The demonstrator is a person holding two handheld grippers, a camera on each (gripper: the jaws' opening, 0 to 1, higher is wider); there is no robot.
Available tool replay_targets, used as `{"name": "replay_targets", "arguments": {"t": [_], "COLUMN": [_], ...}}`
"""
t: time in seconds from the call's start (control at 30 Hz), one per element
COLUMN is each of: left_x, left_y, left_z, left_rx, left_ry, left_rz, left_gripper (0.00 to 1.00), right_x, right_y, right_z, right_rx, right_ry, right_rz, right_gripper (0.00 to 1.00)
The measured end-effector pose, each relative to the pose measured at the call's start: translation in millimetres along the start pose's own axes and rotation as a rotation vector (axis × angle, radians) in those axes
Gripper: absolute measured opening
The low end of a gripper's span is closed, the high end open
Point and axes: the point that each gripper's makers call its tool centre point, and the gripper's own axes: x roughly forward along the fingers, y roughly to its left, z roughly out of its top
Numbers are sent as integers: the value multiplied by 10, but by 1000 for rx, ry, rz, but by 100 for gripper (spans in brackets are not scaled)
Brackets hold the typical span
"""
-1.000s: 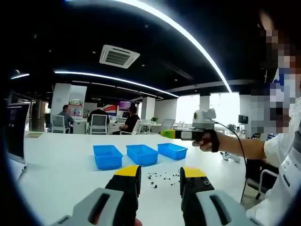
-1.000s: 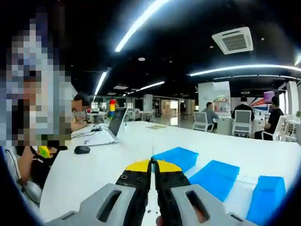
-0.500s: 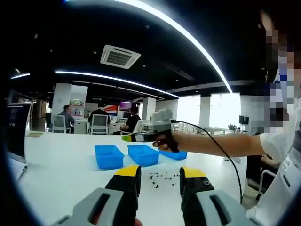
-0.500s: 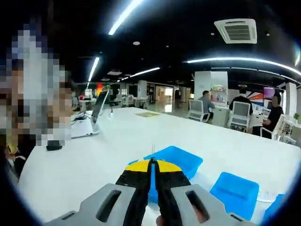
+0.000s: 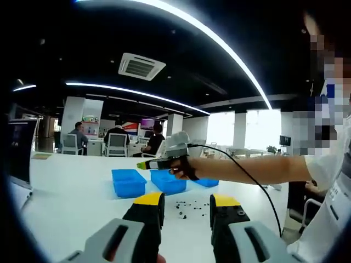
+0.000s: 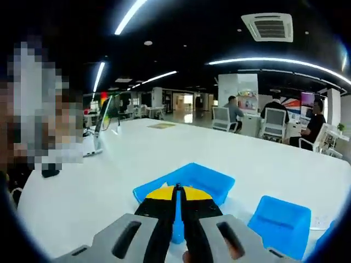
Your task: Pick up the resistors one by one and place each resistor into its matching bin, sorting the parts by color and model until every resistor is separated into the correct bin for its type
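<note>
1. Left gripper (image 5: pixel 186 205): jaws spread, holding nothing, above the white table (image 5: pixel 71 203).
2. Loose resistors (image 5: pixel 189 206) lie scattered on the table near three blue bins (image 5: pixel 127 182); individual orientation is too small to tell.
3. Right gripper (image 6: pixel 177 192): jaws pressed together over the leftmost bin (image 6: pixel 194 178); whether they pinch a resistor cannot be told.

Open-plan office: long white tables (image 6: pixel 164 153), seated people (image 5: pixel 77 134), laptop (image 6: pixel 104 118).

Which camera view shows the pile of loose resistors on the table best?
The left gripper view: the loose resistors lie as dark specks on the white table, between its own jaws and the blue bins. The right gripper view faces the bins instead.
</note>
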Motion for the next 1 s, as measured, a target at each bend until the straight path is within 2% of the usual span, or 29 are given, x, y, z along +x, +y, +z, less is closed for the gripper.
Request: {"name": "replay_targets", "arguments": {"t": [0.03,0.07,0.1,0.13,0.23,0.3,0.53,0.63,0.8,0.97,1.0], "left_x": [4,6,9,11,9,6,23,24,14,39,43], "left_y": [-5,-8,-10,-13,-11,-15,-23,-43,-41,-51,-53], "left_z": [-3,-6,-10,-14,-11,-11,-23,-19,-4,-11,-13], "left_rx": [-1,-1,1,3,2,4,4,6,9,10,11], "left_ry": [1,1,2,4,4,3,8,7,4,8,10], "left_rz": [-1,1,2,2,2,3,0,-4,-2,-9,-11], "left_gripper": [35,35,36,37,37,37,37,37,36,36,36], "right_x": [-10,-13,-21,-32,-111,-237,-655,-924,-1439,-2046,-2207], "right_y": [3,23,34,30,11,73,81,106,226,271,262], "right_z": [4,15,37,72,133,148,337,416,403,361,367], "right_rx": [29,47,57,58,45,50,51,59,34,44,16], "right_ry": [-4,-15,-28,-34,-52,-68,-127,-166,-192,-244,-270], "right_rz": [-1,6,12,15,6,17,35,54,78,74,55], "right_gripper": [19,37,48,53,49,48,43,42,41,40,40]}}
